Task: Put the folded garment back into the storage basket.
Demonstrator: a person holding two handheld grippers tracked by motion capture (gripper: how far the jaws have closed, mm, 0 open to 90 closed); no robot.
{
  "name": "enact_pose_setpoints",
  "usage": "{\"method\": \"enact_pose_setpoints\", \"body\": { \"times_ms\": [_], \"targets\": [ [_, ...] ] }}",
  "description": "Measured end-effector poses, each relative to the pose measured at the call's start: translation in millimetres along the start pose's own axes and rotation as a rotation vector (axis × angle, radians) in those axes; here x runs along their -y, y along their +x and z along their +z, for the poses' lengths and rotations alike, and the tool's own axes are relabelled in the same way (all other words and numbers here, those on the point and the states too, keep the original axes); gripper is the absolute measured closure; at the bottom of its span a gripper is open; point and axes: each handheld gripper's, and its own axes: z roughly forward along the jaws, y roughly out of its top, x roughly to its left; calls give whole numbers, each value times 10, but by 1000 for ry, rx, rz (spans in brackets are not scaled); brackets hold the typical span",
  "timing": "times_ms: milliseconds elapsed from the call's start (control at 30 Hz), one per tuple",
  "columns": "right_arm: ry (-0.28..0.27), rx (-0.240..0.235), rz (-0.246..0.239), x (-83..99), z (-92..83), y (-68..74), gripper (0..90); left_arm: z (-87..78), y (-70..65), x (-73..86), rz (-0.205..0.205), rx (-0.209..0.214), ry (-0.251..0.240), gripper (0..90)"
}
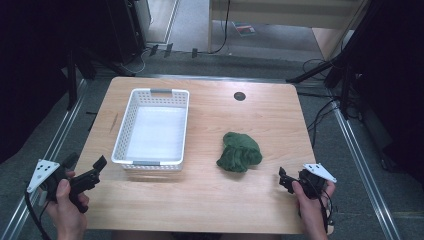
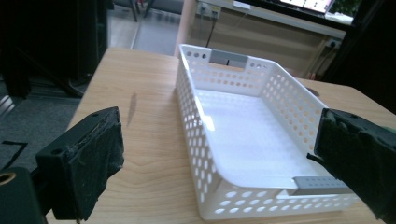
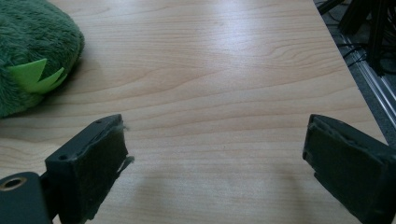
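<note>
Both pairs of jaws stand wide apart with nothing between them: the right gripper (image 3: 215,168) sits low over bare wood with the green plush toy (image 3: 32,51) just off to its side, and the left gripper (image 2: 219,172) faces the near end of the white basket (image 2: 243,135), which holds nothing. By the look of it the job of getting that toy into the basket has hardly begun. On the table (image 1: 240,200) the toy lies well apart from the basket, untouched, so grasp, carry and drop all remain.
</note>
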Motion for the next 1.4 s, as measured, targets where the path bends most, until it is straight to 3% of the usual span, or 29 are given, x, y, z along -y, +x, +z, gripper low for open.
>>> {"method": "enact_pose_setpoints", "body": {
  "times_ms": [300, 567, 933, 1400],
  "targets": [
    [2, -3, 3, -1, 1, -6, 64, 83, -259, -168, 18, 52, 26, 21],
    [4, -3, 5, -2, 2, -8, 64, 316, -582, -304, 67, 117, 79, 21],
    [6, -5, 12, -2, 3, -7, 64, 607, -944, -365, 102, 190, 128, 21],
    [5, -8, 12, -3, 4, -10, 64, 925, -1322, -367, 120, 247, 191, 21]
  ]
}}
